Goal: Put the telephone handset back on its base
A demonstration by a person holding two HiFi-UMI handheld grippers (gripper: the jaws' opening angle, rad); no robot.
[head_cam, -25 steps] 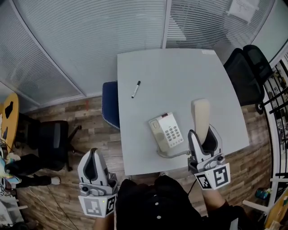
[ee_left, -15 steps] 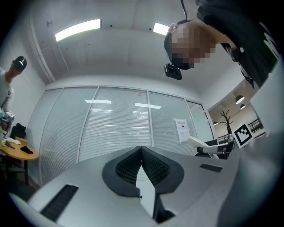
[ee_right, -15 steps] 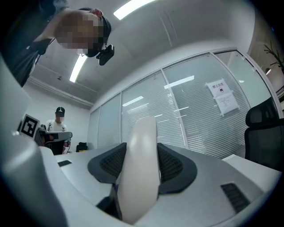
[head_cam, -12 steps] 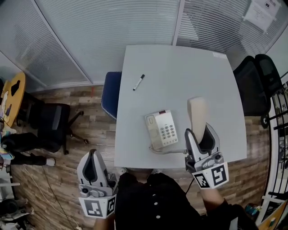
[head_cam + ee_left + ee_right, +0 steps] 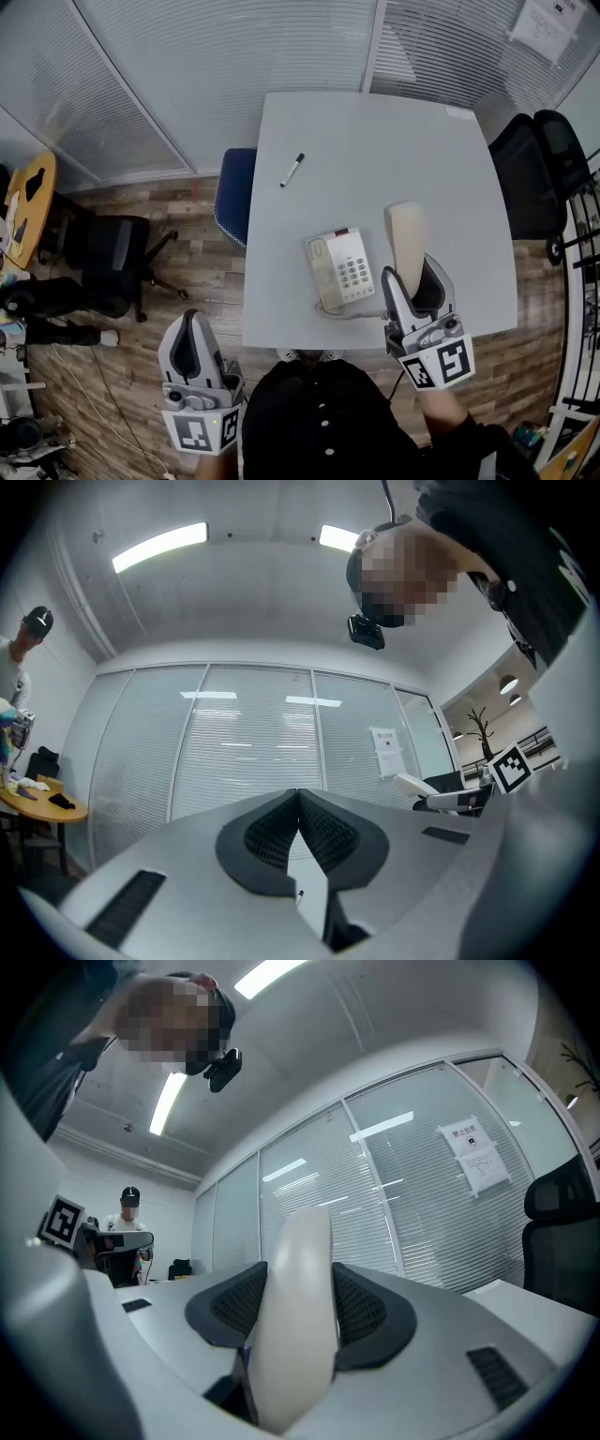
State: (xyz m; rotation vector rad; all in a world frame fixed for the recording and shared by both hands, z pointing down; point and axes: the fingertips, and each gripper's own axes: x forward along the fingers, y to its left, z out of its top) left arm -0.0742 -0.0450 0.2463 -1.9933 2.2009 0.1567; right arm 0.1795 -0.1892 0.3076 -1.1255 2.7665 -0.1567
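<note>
The cream telephone handset (image 5: 405,230) is held upright above the grey table (image 5: 375,141), with my right gripper (image 5: 414,278) shut on its lower end. In the right gripper view the handset (image 5: 298,1307) fills the gap between the dark pads (image 5: 370,1309) of the right gripper (image 5: 300,1279). The white base (image 5: 342,267) with its keypad lies flat just left of the handset, its cradle bare. A cord (image 5: 354,315) runs from the base toward the gripper. My left gripper (image 5: 194,349) hangs shut and empty over the floor, left of the table; the left gripper (image 5: 298,794) has its pads pressed together.
A black marker pen (image 5: 292,170) lies on the table's far left part. A blue chair (image 5: 232,192) is tucked at the table's left edge. Black office chairs stand at the right (image 5: 544,159) and on the wooden floor at the left (image 5: 108,267). Blinds line the far wall.
The head view has shifted a little. My right gripper with the handset has crept slightly nearer the base. The left gripper has stayed put.
</note>
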